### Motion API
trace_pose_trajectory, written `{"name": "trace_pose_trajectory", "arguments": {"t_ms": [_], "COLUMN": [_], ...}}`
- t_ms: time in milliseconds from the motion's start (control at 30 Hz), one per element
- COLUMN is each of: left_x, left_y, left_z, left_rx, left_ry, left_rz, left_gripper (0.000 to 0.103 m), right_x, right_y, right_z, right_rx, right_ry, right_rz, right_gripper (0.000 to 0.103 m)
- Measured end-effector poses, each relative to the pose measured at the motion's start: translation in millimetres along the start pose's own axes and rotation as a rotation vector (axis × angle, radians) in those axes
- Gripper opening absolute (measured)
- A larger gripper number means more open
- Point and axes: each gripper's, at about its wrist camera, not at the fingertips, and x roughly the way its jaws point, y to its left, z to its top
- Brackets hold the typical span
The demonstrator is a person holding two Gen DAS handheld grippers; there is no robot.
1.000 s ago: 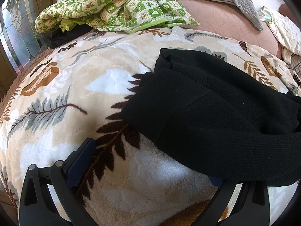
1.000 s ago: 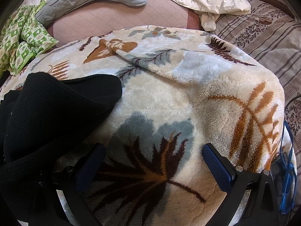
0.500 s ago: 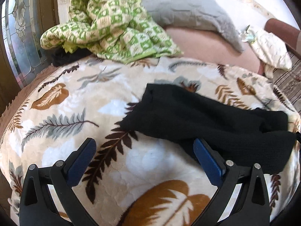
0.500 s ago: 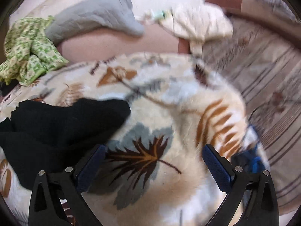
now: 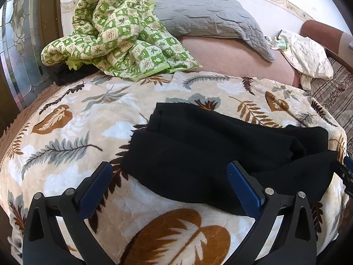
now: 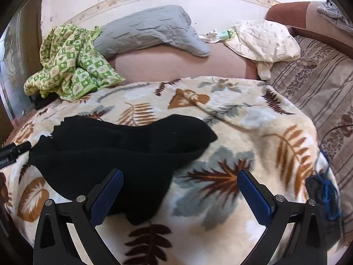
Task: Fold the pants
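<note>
Black pants [image 5: 220, 154] laid folded on leaf-print blanket [image 5: 88, 132] | left gripper [image 5: 169, 187] spread wide, nothing grasped | right gripper [image 6: 179, 190] likewise released.

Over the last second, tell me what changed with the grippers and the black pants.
Both grippers pulled up and back from the bed: the left gripper and right gripper now see far more of the leaf-print blanket. Neither took hold of anything; both stayed open and empty. The black pants stayed folded on the blanket, and the green checked quilt did not move.
</note>
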Motion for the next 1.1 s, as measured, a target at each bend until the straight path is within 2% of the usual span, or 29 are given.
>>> {"name": "trace_pose_trajectory", "arguments": {"t_ms": [333,1100], "left_x": [5,11], "left_y": [-10,-9], "left_z": [-2,-2], "left_rx": [0.019,0.023], "left_ry": [0.012,0.038], "left_rz": [0.003,-0.011], "left_gripper": [0.103,0.103], "right_x": [16,20], "right_y": [16,15], "right_z": [3,2], "right_rx": [-0.035,-0.056], "right_ry": [0.008,0.025], "right_rz": [0.009,0.001], "right_gripper": [0.103,0.103]}}
